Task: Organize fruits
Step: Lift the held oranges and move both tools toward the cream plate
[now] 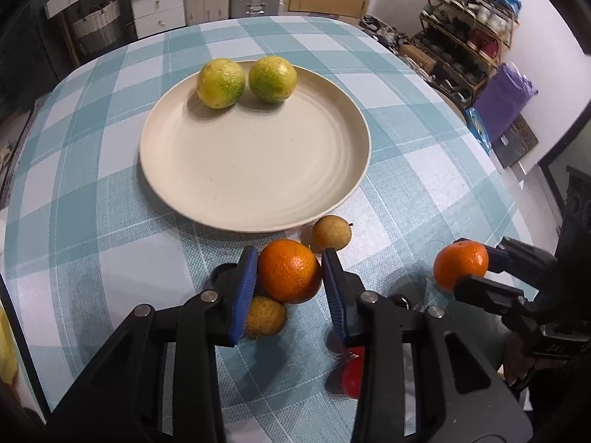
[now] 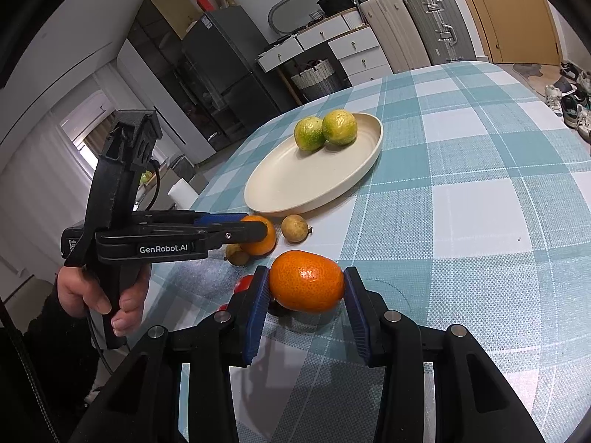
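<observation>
A cream plate on the checked tablecloth holds two green-yellow citrus fruits at its far edge; the plate also shows in the right wrist view. My left gripper is shut on an orange just in front of the plate. My right gripper is shut on another orange, held above the table to the right of the left gripper. Two small brown fruits lie beside the left gripper. A red fruit lies under it.
The tablecloth covers a round-cornered table. A shoe rack stands off the right side, drawers and a basket beyond the far edge. The person's hand holds the left gripper's handle.
</observation>
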Motion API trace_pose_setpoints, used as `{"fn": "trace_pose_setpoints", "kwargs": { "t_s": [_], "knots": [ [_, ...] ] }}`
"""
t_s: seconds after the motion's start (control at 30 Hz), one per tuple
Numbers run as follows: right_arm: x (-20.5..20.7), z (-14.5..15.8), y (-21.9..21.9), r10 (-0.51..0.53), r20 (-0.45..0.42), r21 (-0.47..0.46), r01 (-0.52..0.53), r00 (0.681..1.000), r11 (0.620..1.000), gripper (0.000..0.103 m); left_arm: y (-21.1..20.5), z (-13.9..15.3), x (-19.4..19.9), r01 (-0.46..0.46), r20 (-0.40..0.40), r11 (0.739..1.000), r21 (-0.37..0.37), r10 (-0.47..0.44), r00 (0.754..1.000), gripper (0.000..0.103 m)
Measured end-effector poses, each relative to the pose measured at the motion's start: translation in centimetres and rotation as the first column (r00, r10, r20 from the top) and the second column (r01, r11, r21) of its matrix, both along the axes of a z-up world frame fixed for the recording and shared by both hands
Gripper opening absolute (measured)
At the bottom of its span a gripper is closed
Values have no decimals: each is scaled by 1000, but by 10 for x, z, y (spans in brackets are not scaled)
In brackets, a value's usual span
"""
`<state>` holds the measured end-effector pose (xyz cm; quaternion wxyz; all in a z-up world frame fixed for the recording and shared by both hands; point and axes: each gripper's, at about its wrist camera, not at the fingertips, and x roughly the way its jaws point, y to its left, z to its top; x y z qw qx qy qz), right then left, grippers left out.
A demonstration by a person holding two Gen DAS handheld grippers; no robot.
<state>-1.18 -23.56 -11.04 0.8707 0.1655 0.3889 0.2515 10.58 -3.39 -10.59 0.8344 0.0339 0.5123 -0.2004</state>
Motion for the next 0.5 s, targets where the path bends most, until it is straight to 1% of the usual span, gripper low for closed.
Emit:
{"fn": "trace_pose_setpoints", "kwargs": {
  "t_s": [0.1,0.23,0.3,0.4,0.5],
  "knots": [
    [1,1,1,1,1,-6,-1,1000,1000,41,10,2,0,-39,-13,998,-44,38,999,33],
    [2,6,3,4,10,-10,-4,1000,1000,41,22,6,-3,-69,-26,993,-101,66,997,33],
    [4,8,6,11,19,-17,-11,1000,1000,41,28,7,-3,-81,-50,989,-126,76,996,33],
    [9,12,11,25,28,-39,-24,999,999,41,40,12,1,-113,-80,977,-182,100,992,33],
    [17,16,17,34,39,-51,-32,999,998,41,48,21,5,-125,-75,968,-220,111,991,33]
  ]
}}
